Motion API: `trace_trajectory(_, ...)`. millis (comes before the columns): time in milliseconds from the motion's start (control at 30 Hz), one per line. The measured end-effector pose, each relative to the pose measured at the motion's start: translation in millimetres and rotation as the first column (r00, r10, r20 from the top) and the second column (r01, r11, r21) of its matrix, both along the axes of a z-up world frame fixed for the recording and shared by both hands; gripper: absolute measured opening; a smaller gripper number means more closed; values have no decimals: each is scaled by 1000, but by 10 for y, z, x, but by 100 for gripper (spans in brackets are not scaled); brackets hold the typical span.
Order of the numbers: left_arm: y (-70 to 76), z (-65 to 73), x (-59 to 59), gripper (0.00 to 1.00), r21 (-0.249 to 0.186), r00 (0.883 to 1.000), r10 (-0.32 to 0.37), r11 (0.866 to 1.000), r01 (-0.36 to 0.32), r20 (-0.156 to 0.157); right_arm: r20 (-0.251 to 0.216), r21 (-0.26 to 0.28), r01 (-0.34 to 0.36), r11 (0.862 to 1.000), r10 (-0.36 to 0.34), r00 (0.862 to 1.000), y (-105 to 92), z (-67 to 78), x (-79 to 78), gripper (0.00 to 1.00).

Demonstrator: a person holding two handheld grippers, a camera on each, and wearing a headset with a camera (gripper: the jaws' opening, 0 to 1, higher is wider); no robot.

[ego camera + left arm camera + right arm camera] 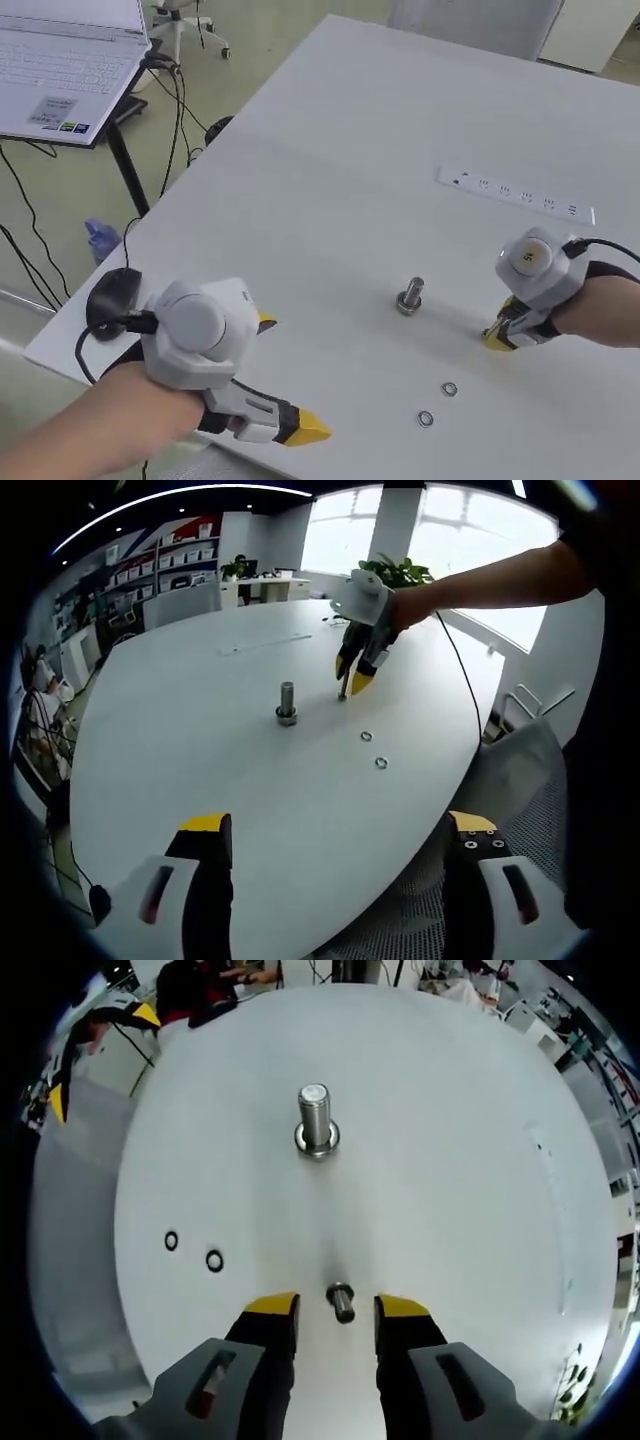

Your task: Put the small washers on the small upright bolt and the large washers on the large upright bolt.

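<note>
The large bolt (pixel 410 296) (pixel 317 1120) stands upright at mid-table on a wide base. My right gripper (pixel 336 1310) (pixel 497 337) is open and tipped down at the table, with the small bolt (pixel 341 1302) upright between its yellow fingertips (pixel 272 1312) and a gap on each side. Two small washers (pixel 449 389) (pixel 425 419) lie flat near the front edge, to the left of the right gripper in its own view (pixel 214 1260). My left gripper (pixel 288 374) (pixel 337 825) is open and holds nothing, over the table's near-left edge.
A white power strip (pixel 515 193) lies at the back right of the white table (pixel 340 180). An open laptop (pixel 65 60) sits on a side stand at the far left, with cables hanging below. A chair (pixel 520 750) stands past the table's edge in the left gripper view.
</note>
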State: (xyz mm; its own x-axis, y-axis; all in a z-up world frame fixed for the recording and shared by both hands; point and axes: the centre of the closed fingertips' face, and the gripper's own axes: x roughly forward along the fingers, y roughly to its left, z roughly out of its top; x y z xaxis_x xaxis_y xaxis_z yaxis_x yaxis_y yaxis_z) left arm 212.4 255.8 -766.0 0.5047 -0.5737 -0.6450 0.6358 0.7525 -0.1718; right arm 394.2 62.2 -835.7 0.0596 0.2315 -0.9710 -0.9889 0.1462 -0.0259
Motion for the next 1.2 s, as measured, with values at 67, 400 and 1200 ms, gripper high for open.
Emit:
trace_trajectory(67,-15,25,0,87,-9,1000,8,1000,-8,5,4,5,-6,1000,6,1000,16,61,-8,31)
trace_trajectory(400,-59,95,32,87,-13,1000,-2,1000,2,21,16,18,3,1000,-3,1000,60,234,-39,31)
trace_trajectory(1200,-104,154,-58,87,-2,1000,-1,1000,1,25,2,58,9,998,-9,1000,71,315,-229,30)
